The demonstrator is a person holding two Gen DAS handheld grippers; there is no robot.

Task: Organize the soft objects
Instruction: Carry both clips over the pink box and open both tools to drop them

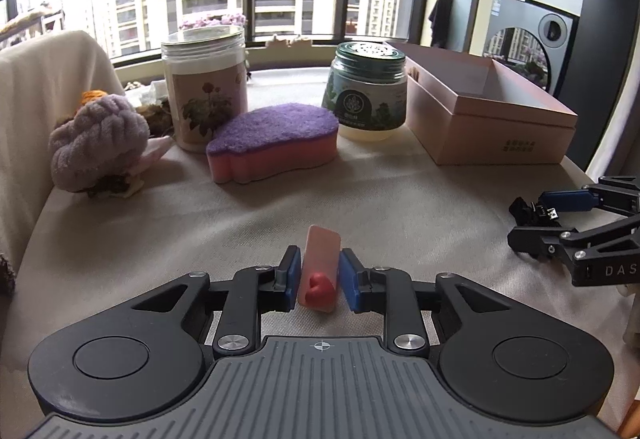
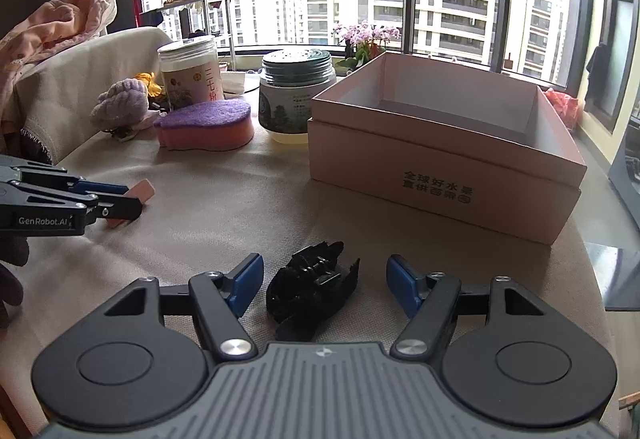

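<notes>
Pink eraser block [image 1: 319,271]: on the bench, flanked by the left gripper [image 1: 319,279], narrow, pads apparently unpressed; long axis toward 12 o'clock. Black clip [image 2: 310,289]: loose inside the wide right gripper [image 2: 324,285]. Box [image 2: 440,175] at 1 o'clock.

Both wrist views low, close, facing window; share pink box [image 1: 492,119], perhaps more.

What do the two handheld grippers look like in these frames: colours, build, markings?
Both match. The left gripper and the right gripper have blue finger pads on black linkage arms with silver screws, two round black discs, and a ribbed grey body bearing a small crosshair mark. Side views show white lettering: GenRobot.AI on the left, DAS on the right.
</notes>
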